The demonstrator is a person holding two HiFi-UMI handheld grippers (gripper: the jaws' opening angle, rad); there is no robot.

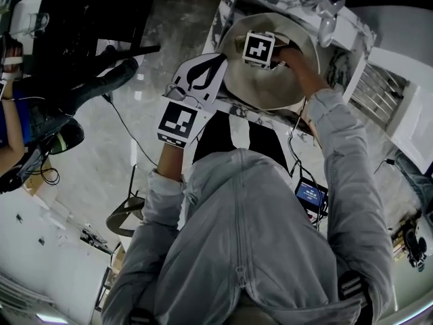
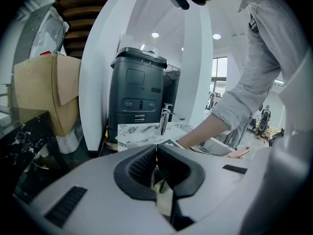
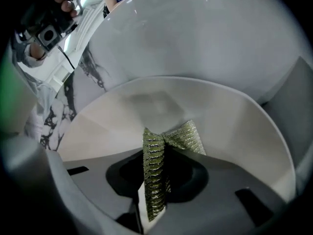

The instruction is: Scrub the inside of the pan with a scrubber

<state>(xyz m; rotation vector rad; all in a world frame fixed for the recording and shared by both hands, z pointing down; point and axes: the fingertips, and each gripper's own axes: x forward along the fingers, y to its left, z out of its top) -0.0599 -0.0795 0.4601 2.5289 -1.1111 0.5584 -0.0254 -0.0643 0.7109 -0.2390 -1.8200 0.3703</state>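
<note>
The pan (image 1: 277, 90), pale and deep-walled, is seen on the marble worktop (image 1: 230, 12), with a faucet (image 1: 327, 13) just beyond its far rim. The right tool (image 3: 155, 155) is lowered inside the pan and is clamped on a green-gold mesh scrubber (image 3: 188, 137), whose free end is fanned against the pan's inner wall. In the head view the scrubber is hidden by that tool's marker cube, and the pan's right side is crossed by the grey sleeve (image 1: 338, 134).

The left tool (image 2: 156, 148) is held at the pan's near-left rim, jaws drawn to a narrow line. A pale strip is noted in the gap behind the tips; it cannot be identified.

Beyond the pan, past the worktop, a dark bin-like unit (image 2: 137, 92) and a cardboard box (image 2: 46, 89) are recorded.
</note>
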